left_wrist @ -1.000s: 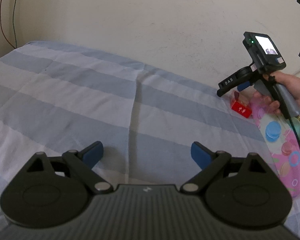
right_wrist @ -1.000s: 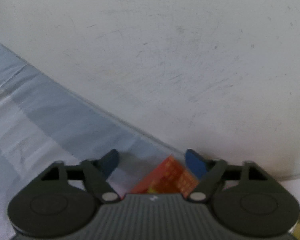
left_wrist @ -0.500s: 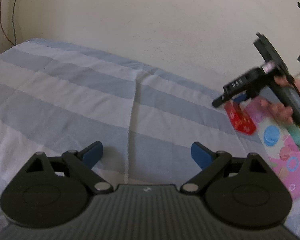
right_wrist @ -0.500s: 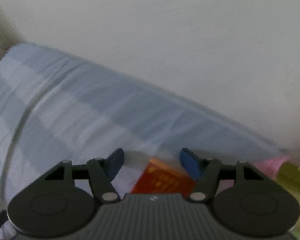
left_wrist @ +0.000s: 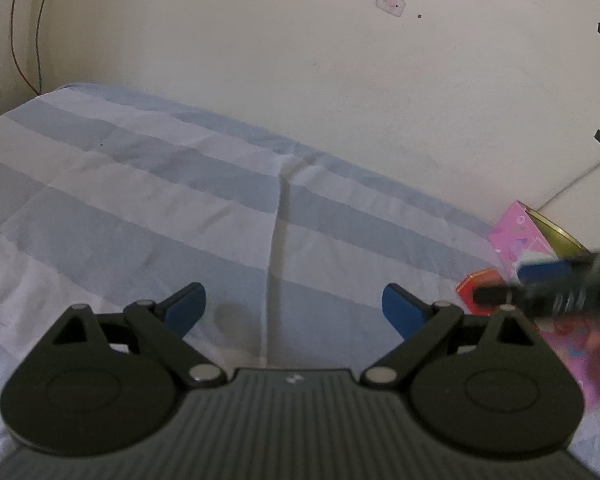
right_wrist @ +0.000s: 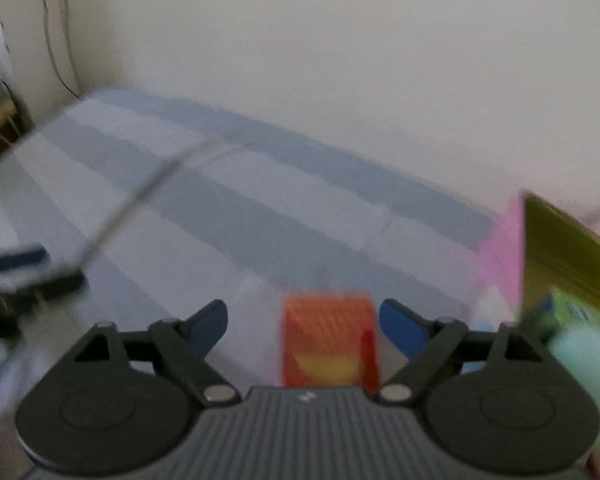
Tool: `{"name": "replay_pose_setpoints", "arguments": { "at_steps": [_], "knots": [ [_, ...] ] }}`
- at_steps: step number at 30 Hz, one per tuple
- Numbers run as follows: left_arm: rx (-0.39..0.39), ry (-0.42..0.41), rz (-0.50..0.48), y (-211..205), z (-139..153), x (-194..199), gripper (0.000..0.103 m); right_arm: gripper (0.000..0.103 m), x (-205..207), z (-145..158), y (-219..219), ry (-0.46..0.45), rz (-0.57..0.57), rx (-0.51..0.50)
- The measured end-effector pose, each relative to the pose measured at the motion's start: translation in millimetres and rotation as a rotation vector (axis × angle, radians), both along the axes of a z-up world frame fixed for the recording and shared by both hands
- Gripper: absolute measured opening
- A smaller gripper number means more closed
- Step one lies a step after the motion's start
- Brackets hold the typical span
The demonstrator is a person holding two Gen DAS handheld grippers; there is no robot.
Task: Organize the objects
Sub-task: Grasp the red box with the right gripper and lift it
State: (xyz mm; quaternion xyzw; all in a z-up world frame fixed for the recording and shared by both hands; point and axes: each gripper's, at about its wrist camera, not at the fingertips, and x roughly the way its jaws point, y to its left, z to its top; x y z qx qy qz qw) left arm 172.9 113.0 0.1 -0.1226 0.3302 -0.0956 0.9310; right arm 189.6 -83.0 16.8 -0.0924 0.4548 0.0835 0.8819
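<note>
Since a second ago the right hand-held gripper (right_wrist: pixel 302 320) has swung from high beside the wall down to the right edge of the left wrist view, where it now shows only as a dark, blurred bar (left_wrist: pixel 548 292) just above the red box (left_wrist: pixel 482 288). In the right wrist view, itself blurred, that red box (right_wrist: pixel 330 340) stands between the two blue fingertips, nearer the right one; the jaws are spread wide and whether either pad touches the carton cannot be told. The box sits on the striped bedsheet (right_wrist: pixel 220 220), at the lower middle of the frame. To its right lie a pink patterned sheet (right_wrist: pixel 500 240) and a yellow-green package (right_wrist: pixel 560 248), with a pale mint object (right_wrist: pixel 580 360) below them, too smeared to name. The left hand-held gripper (left_wrist: pixel 294 308) hovers over the blue and white striped bedsheet (left_wrist: pixel 140 200) with its jaws wide apart and nothing between them; a fold line in the cloth runs up the middle of the frame. It also appears as a dark blur at the left edge of the right wrist view (right_wrist: pixel 16 276). Behind the bed is a cream wall (left_wrist: pixel 300 60) with a small sticker (left_wrist: pixel 390 2) in the upper right and thin wires (left_wrist: pixel 24 40) in the upper left corner.
</note>
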Motion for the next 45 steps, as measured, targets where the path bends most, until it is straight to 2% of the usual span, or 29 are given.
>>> {"name": "replay_pose_setpoints", "arguments": {
  "at_steps": [3, 4, 5, 6, 8, 12, 15, 18, 20, 24, 28, 31, 33, 34, 36, 37, 38, 40, 42, 45],
  "knots": [
    [0.014, -0.016, -0.021, -2.6, 0.1, 0.7, 0.096, 0.083, -3.0, -30.5, 3.2, -0.016, -0.016, -0.141],
    [0.02, -0.026, -0.029, -3.8, 0.1, 0.4, 0.096, 0.082, -7.3, -32.0, 4.4, -0.037, -0.014, -0.147],
    [0.024, -0.036, -0.034, -5.6, 0.0, -0.1, 0.096, 0.066, -11.5, -32.9, 2.2, -0.043, -0.021, -0.145],
    [0.028, -0.046, -0.041, -6.5, 0.0, -0.8, 0.096, 0.058, -14.9, -33.4, 4.1, -0.044, -0.008, -0.127],
    [0.028, -0.058, -0.053, -6.9, -0.9, -0.7, 0.096, 0.058, -27.4, -40.4, 12.4, -0.017, 0.017, -0.015],
    [0.005, -0.049, -0.072, -4.6, -4.5, 3.3, 0.096, 0.058, -76.6, -41.6, 31.2, -0.078, 0.103, 0.014],
    [-0.018, -0.06, -0.127, -7.4, -5.8, 2.7, 0.095, 0.058, -117.8, -39.8, 24.9, -0.064, 0.117, 0.104],
    [-0.075, -0.088, -0.259, -15.4, -5.8, -1.6, 0.095, 0.069, -158.0, -45.7, 6.3, -0.09, 0.081, 0.156],
    [-0.109, -0.107, -0.362, -23.4, -5.9, -7.4, 0.095, 0.086, -183.8, -45.6, -8.4, -0.139, 0.032, 0.152],
    [-0.143, -0.108, -0.527, -41.5, -8.7, -20.8, 0.095, 0.087, -213.3, -51.6, -41.9, -0.177, -0.066, 0.222],
    [-0.125, -0.112, -0.561, -56.8, -6.8, -35.7, 0.096, 0.088, -215.6, -45.9, -50.9, -0.206, -0.083, 0.275],
    [-0.108, -0.08, -0.562, -65.8, -8.0, -46.4, 0.096, 0.089, -202.8, -51.1, -37.4, -0.211, -0.026, 0.273],
    [-0.074, -0.055, -0.562, -67.5, -10.9, -56.8, 0.092, 0.09, -192.9, -53.4, -27.6, -0.214, 0.004, 0.231],
    [-0.042, -0.038, -0.556, -76.3, -14.7, -59.5, 0.085, 0.09, -187.9, -54.9, -22.1, -0.226, 0.011, 0.207],
    [0.001, -0.047, -0.55, -85.4, -18.6, -66.4, 0.069, 0.082, -175.0, -56.5, -15.9, -0.242, 0.031, 0.18],
    [-0.027, -0.023, -0.573, -88.4, -17.0, -67.1, 0.064, 0.065, -171.4, -56.1, -14.8, -0.251, 0.046, 0.178],
    [-0.048, 0.001, -0.583, -91.1, -14.5, -67.6, 0.06, 0.059, -168.6, -55.1, -14.2, -0.27, 0.054, 0.172],
    [0.022, -0.033, -0.567, -104.6, -2.2, -74.8, 0.058, 0.058, -168.0, -52.4, -20.9, -0.281, 0.049, 0.205],
    [0.047, -0.086, -0.595, -120.7, 16.0, -82.4, 0.057, 0.057, -173.5, -48.2, -34.2, -0.313, 0.015, 0.239],
    [0.071, -0.17, -0.656, -153.6, 48.4, -89.3, 0.058, 0.057, -183.5, -32.9, -59.7, -0.41, -0.05, 0.242]
  ]
}}
